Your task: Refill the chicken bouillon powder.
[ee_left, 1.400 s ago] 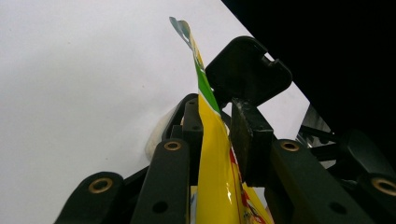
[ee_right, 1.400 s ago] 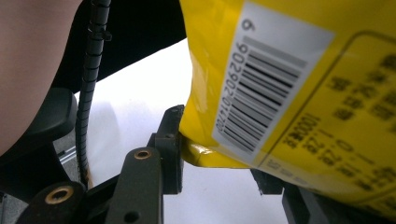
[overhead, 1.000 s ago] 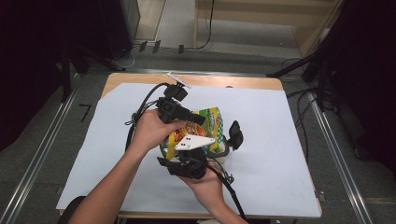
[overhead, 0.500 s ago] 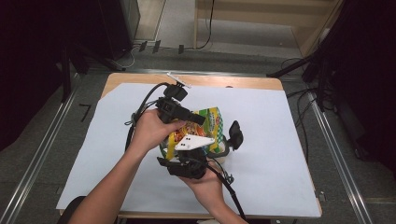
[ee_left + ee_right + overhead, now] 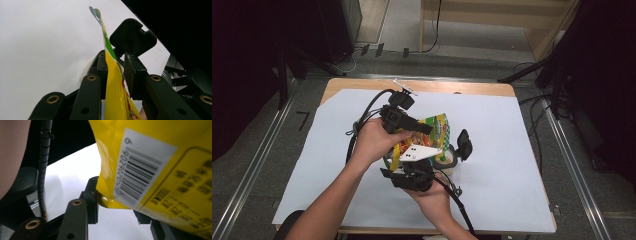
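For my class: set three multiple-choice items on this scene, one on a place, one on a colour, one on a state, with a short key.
1. Where is the snack bag?
A. between both grippers, above the white sheet
B. on the floor
C. at the table's far edge

2. What is the bag's main colour?
A. blue
B. yellow
C. black

3. How does the left gripper stand?
A. wide open, apart
B. lying on the table
C. shut on the bag's edge

Key: A, the hands meet at it mid-table; B, the yellow film beside the barcode; C, the pads pinch the thin edge.
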Action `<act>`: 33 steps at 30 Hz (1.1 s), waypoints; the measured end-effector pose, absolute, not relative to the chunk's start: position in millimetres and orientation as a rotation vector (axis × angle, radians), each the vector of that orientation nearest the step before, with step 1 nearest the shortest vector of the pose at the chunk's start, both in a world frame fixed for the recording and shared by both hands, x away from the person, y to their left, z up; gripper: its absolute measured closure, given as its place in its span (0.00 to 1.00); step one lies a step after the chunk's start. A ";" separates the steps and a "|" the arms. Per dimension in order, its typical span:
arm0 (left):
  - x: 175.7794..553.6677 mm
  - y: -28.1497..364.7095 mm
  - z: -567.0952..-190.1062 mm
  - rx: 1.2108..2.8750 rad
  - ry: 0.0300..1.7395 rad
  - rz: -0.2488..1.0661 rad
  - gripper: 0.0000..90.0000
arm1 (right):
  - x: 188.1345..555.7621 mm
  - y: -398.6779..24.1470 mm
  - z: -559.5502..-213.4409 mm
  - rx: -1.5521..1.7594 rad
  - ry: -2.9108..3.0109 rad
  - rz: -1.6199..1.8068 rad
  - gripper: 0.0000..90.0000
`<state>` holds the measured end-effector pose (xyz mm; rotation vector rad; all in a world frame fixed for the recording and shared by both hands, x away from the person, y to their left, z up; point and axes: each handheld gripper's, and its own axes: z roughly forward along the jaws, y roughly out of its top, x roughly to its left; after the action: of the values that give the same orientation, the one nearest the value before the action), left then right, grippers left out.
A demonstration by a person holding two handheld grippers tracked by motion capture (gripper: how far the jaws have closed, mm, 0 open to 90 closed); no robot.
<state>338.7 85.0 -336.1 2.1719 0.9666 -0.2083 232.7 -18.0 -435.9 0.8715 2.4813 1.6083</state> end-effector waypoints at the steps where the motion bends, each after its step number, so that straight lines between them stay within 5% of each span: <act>1: 338.3 85.0 -335.7 2.168 0.967 -0.207 0.84 | 232.9 -18.3 -435.8 0.868 2.479 1.606 0.70; 33: 347.0 90.3 -342.0 2.150 0.996 -0.254 0.84 | 230.8 -17.5 -433.9 0.873 2.494 1.622 0.72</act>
<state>347.0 90.3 -342.0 2.1498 0.9962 -0.2545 230.8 -17.5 -433.9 0.8732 2.4937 1.6220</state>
